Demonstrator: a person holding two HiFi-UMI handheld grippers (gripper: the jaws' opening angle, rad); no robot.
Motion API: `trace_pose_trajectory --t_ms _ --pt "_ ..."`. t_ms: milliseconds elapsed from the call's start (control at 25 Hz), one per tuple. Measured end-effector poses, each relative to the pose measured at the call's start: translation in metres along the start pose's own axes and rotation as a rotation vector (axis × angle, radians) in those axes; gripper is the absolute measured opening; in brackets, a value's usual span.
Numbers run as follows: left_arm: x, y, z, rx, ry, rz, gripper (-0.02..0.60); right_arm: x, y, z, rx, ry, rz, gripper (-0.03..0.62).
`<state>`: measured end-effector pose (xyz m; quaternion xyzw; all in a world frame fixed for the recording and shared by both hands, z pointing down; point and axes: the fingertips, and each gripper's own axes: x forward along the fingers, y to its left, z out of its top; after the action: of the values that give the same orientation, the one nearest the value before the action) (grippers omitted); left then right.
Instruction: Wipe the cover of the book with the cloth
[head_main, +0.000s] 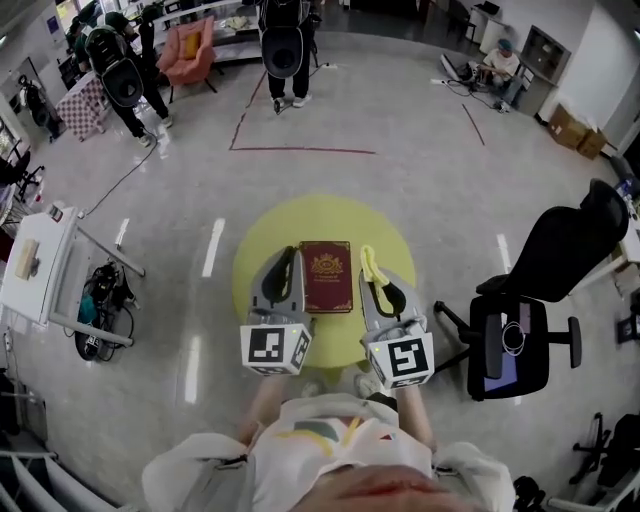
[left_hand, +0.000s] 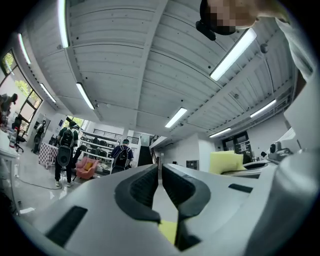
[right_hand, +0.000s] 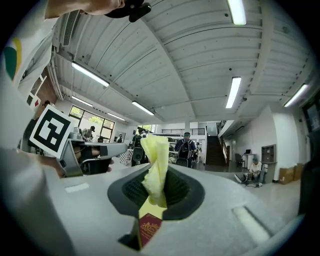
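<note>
A dark red book (head_main: 326, 276) with a gold emblem lies closed in the middle of a round yellow table (head_main: 262, 250). To the left of the book, over the table, my left gripper (head_main: 291, 256) is shut with nothing between its jaws (left_hand: 160, 172). Right of the book, my right gripper (head_main: 378, 280) is shut on a yellow cloth (head_main: 368, 260). A twisted tuft of that cloth (right_hand: 156, 167) sticks up past the fingertips. In the right gripper view, part of the book (right_hand: 148, 228) shows through the gap under the jaws. Both grippers point away from me, roughly level.
A black office chair (head_main: 541, 300) stands right of the table. At the left stands a white cart (head_main: 42, 262) with cables beside it. Far off are people with backpacks (head_main: 283, 45), a pink armchair (head_main: 187, 48) and cardboard boxes (head_main: 576, 130).
</note>
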<state>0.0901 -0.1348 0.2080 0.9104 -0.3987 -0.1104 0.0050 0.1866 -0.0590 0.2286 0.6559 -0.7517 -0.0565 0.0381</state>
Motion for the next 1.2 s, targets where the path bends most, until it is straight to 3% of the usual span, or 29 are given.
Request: trace_pose_trajectory --t_ms 400,680,920,1080,1200 --pt "0.018 -0.026 0.007 0.070 0.010 0.007 0.020 0.006 -0.025 0.004 0.072 -0.070 0.029 0.029" --pt "0.025 -0.038 0.002 0.047 0.032 -0.028 0.020 -0.002 -0.037 -0.007 0.138 -0.054 0.012 0.029" --pt "0.022 -0.034 -0.005 0.030 0.074 -0.032 0.026 -0.003 -0.041 -0.003 0.128 -0.065 0.007 0.029" --pt "0.022 -0.026 -0.006 0.012 0.087 -0.042 0.132 -0.003 -0.042 0.001 0.124 -0.066 -0.004 0.029" --pt "0.016 -0.015 -0.018 -0.013 0.138 -0.021 0.147 -0.006 -0.035 -0.004 0.121 -0.037 0.009 0.029"
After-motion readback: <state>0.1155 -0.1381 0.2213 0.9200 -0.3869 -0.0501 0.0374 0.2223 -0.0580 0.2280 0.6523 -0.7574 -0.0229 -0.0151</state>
